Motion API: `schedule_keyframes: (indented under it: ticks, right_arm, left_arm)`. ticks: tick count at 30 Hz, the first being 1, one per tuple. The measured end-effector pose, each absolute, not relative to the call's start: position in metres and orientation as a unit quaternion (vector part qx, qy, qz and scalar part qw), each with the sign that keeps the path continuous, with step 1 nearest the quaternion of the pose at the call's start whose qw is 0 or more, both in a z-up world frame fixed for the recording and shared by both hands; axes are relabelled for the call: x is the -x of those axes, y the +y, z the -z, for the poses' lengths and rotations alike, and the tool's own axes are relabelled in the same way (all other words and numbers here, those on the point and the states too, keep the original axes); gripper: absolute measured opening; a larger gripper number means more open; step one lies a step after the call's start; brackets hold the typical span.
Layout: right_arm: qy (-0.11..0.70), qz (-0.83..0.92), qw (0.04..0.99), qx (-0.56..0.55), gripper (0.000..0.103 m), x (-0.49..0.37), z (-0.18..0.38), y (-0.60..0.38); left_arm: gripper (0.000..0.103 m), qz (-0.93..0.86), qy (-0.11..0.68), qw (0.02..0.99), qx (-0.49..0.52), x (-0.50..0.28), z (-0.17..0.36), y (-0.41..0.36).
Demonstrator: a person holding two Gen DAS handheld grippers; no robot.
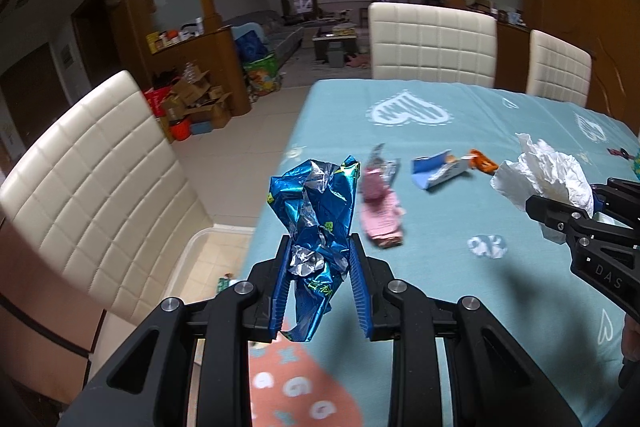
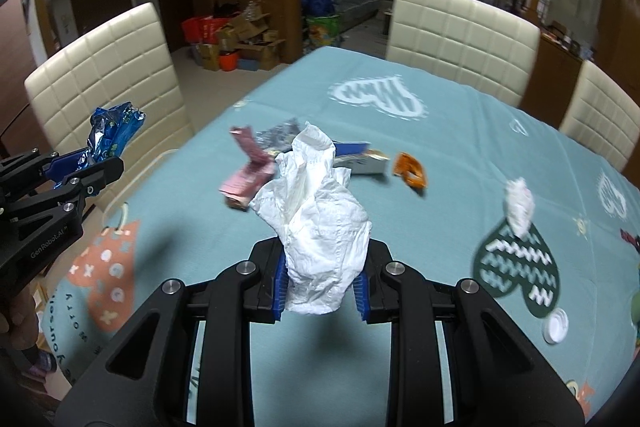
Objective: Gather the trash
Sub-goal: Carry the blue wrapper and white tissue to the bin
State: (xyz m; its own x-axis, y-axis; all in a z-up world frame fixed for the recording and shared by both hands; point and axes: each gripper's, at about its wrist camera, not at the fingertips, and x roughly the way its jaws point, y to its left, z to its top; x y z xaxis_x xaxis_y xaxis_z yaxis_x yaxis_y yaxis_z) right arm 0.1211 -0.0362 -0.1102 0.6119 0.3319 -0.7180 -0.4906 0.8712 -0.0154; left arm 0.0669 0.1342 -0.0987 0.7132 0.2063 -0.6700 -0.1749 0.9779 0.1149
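Note:
My left gripper [image 1: 320,241] is shut on a crumpled blue foil wrapper [image 1: 316,211], held up over the table's left edge. It also shows at the left of the right wrist view, the left gripper [image 2: 96,167] gripping the blue wrapper [image 2: 116,131]. My right gripper [image 2: 322,259] is shut on a crumpled white tissue [image 2: 320,203] above the teal tablecloth [image 2: 460,131]. In the left wrist view the right gripper [image 1: 560,215] carries the tissue [image 1: 544,167]. On the cloth lie a pink wrapper [image 2: 248,179], a blue-and-white packet [image 2: 360,157] and an orange wrapper [image 2: 410,169].
A small white tissue wad [image 2: 519,207] and a white bottle cap [image 2: 557,325] lie on the cloth at the right. Cream padded chairs stand at the left side [image 1: 92,179] and the far side [image 1: 432,43]. Cardboard boxes [image 1: 196,99] are piled on the floor beyond.

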Motion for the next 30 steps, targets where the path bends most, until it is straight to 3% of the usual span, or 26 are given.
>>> schedule_keyframes:
  ticks: [30]
  right_arm:
    - [0.359, -0.316, 0.866, 0.148, 0.028, -0.128, 0.107, 0.082]
  left_arm:
    - [0.027, -0.176, 0.359, 0.916, 0.012, -0.048, 0.104, 0.230]
